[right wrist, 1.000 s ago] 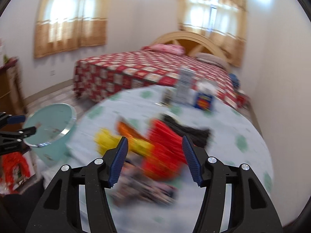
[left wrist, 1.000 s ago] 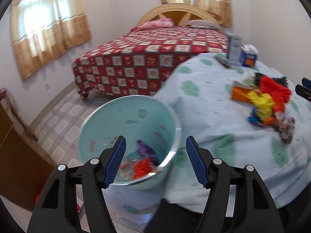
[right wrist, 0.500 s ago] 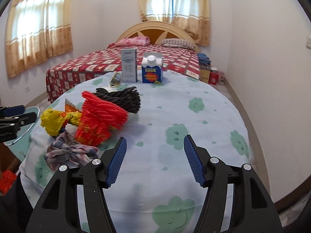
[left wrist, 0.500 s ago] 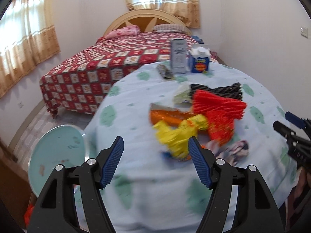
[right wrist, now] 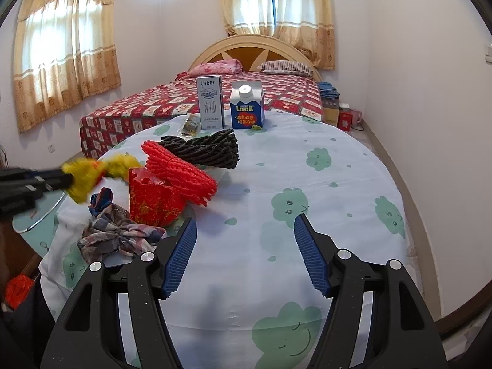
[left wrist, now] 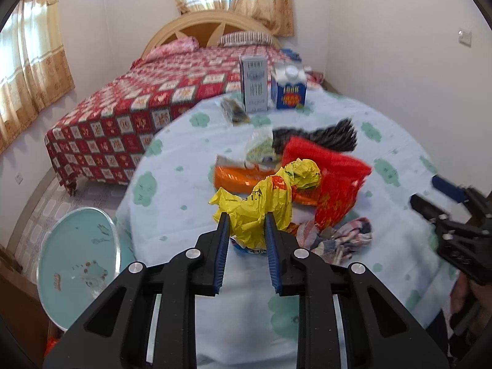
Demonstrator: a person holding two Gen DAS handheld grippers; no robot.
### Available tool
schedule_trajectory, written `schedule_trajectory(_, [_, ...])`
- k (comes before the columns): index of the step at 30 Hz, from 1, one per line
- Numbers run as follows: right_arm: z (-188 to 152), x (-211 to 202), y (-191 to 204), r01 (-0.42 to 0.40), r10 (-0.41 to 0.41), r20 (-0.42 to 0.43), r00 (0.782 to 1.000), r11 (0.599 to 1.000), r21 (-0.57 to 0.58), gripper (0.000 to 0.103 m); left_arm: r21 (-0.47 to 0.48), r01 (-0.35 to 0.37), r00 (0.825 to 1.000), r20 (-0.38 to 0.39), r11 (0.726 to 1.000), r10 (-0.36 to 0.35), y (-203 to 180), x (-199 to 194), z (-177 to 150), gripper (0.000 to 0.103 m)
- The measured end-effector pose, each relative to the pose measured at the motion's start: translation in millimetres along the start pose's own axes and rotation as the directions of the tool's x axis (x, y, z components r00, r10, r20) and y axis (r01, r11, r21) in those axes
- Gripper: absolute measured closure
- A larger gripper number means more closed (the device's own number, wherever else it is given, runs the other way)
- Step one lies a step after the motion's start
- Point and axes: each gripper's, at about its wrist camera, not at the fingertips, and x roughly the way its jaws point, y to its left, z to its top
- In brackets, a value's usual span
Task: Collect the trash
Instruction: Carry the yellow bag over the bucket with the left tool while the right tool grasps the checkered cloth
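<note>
My left gripper is shut on a crumpled yellow plastic bag, also in the right wrist view, at the table's left side. An orange wrapper, a red bag, red netting, black netting and a checked cloth wad lie on the round table. A pale blue bin stands on the floor to the left. My right gripper is open and empty over the near table.
A grey carton and a blue carton stand at the table's far edge, with a small dark packet beside them. A bed with a red checked cover lies beyond. Walls stand to the right.
My left gripper swung from the bin to the table and closed on the yellow bag. My right gripper stayed open and shifted over the near table.
</note>
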Motion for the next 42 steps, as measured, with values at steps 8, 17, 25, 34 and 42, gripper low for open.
schedule_trajectory(8, [0,-3,12,-0.011,0.011,-0.002,1.000,1.000,-0.010,0.038,-0.056,-0.066,0.997,0.048,0.996,0.068,52,-42,-10,0.080])
schedule_trajectory(17, [1,15,57,-0.088,0.085,-0.055,0.995,0.994,-0.060,0.038,-0.086,-0.143,0.989,-0.041,0.986,0.140,106,-52,-69,0.079])
schedule_trajectory(25, [-10,44,81,-0.209,0.190,-0.200,0.961,0.975,-0.077,0.069,-0.131,-0.136,0.990,-0.039,0.982,0.132,124,-56,-74,0.079])
schedule_trajectory(34, [-3,11,96,-0.242,0.226,-0.134,0.965,0.962,-0.123,0.092,-0.162,-0.165,0.986,-0.002,0.973,0.167,138,-71,-65,0.079])
schedule_trajectory(42, [27,-6,114,-0.235,0.230,-0.052,0.972,0.961,-0.148,0.092,-0.214,-0.208,0.976,0.017,0.954,0.216,163,-81,-59,0.079])
